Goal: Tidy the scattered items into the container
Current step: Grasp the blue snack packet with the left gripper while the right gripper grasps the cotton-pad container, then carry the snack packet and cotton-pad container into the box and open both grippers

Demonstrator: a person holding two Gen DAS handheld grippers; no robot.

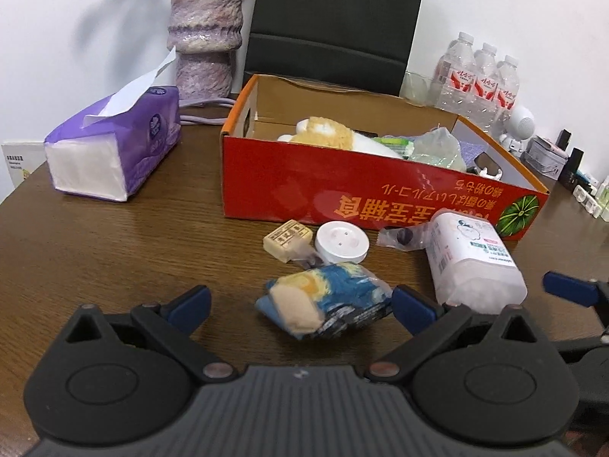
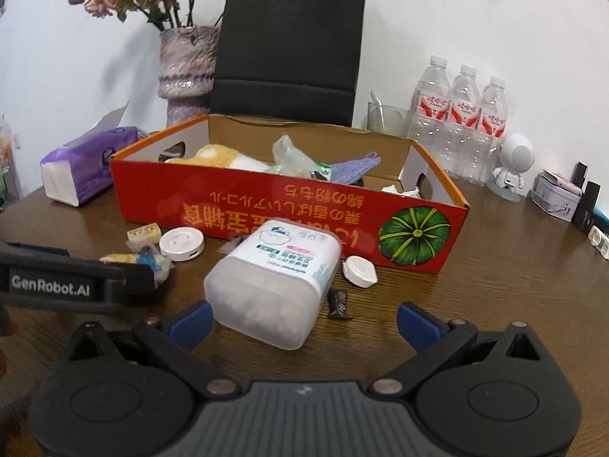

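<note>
A red cardboard box [image 1: 342, 198] [image 2: 266, 205] stands on the brown table and holds a plush toy [image 1: 323, 133], plastic wrap and a purple cloth [image 2: 354, 167]. In front of it lie a blue-and-yellow packet [image 1: 331, 304], a beige block [image 1: 287, 242], a white round disc [image 1: 341, 245] [image 2: 181, 244], a small dark-wrapped item [image 1: 403, 238], a white plastic tub [image 1: 472, 255] [image 2: 274, 278], a white cap [image 2: 359, 271] and a dark sachet [image 2: 338, 302]. My left gripper [image 1: 300, 308] is open around the packet. My right gripper [image 2: 304, 320] is open around the tub's near end.
A purple tissue pack [image 1: 114, 144] lies at the left. A purple vase [image 1: 205, 34], a black bag [image 2: 289, 53], three water bottles [image 2: 460, 114], a glass [image 2: 386, 116], a white robot figure [image 2: 512, 167] and small tins [image 2: 555, 196] line the back and right.
</note>
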